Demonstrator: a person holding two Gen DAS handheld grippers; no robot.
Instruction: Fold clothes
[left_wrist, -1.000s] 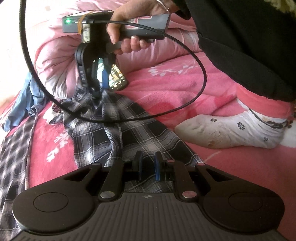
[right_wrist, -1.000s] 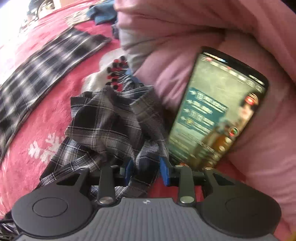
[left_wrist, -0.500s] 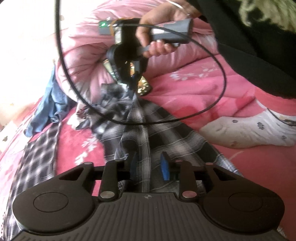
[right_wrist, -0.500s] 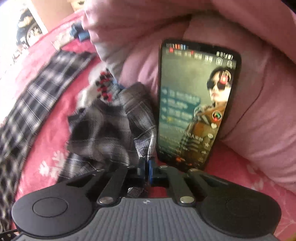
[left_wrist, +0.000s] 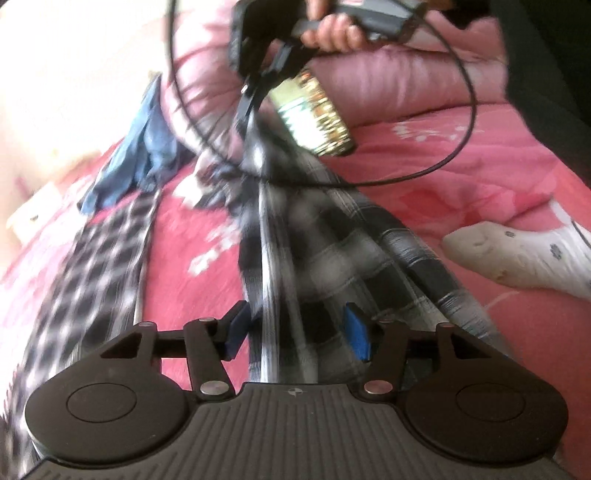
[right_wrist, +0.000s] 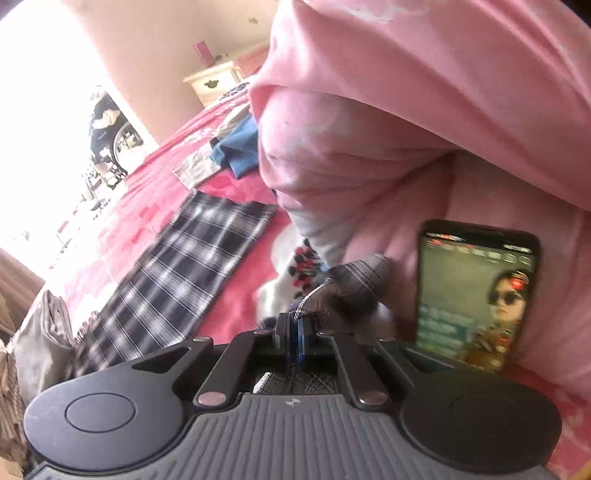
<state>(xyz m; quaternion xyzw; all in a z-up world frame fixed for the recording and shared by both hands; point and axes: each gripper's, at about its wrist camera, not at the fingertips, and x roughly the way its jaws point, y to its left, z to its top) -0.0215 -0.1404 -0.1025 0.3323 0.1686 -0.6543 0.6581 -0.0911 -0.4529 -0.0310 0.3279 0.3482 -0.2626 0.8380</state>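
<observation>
Plaid shirt (left_wrist: 332, 236), taut, bunched lengthwise

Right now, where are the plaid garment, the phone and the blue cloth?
plaid garment (left_wrist: 325, 254), left wrist view, on its stretched middle.
phone (right_wrist: 476, 295), right wrist view, on the lit screen.
blue cloth (left_wrist: 144, 147), left wrist view, on its crumpled middle.

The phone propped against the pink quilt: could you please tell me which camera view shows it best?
The right wrist view: the phone stands upright against the pink quilt, its lit screen facing the camera. In the left wrist view it is only a blurred, glinting shape, partly hidden behind the right gripper.
</observation>
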